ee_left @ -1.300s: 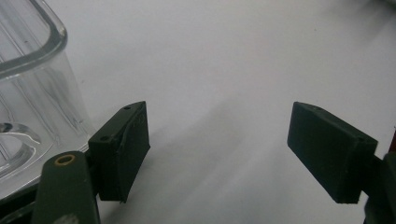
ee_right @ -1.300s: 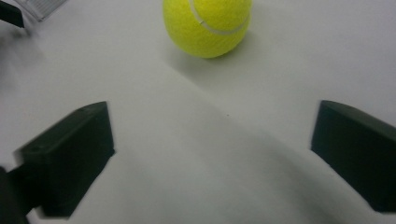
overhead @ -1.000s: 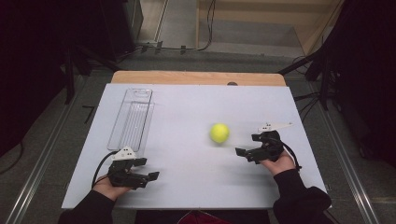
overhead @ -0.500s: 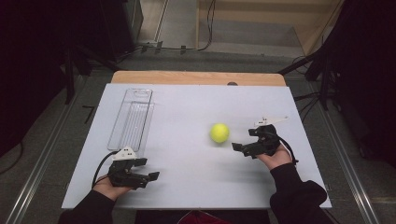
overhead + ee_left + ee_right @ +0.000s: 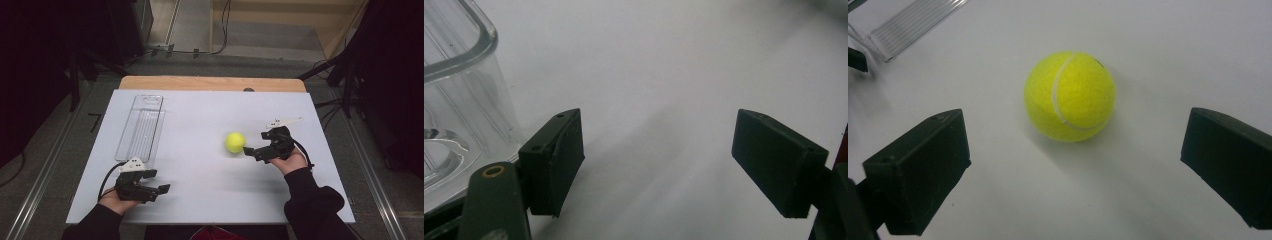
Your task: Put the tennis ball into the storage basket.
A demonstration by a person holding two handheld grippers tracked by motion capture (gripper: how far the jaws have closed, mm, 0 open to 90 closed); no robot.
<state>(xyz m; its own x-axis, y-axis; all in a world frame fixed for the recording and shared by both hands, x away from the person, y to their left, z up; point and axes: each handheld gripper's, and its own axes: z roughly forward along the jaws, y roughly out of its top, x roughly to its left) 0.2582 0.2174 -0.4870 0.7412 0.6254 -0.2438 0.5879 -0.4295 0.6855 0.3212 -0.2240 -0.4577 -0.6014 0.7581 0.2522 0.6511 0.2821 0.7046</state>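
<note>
A yellow tennis ball lies on the white table, right of centre. My right gripper is just to its right, open, jaws pointing at it without touching. In the right gripper view the ball sits a little beyond the gap of the open right gripper. A clear plastic tray lies lengthwise at the left. My left gripper rests open near the front left edge, below the tray. In the left gripper view the left gripper holds nothing, and the tray's corner stands at the left.
A wooden board runs along the table's far edge. Metal rails flank the table on both sides. Bare white surface lies between the two grippers. A cable trails from the left gripper.
My right gripper has moved left and forward toward the ball, closing most of the distance. The left gripper and the ball have stayed put.
</note>
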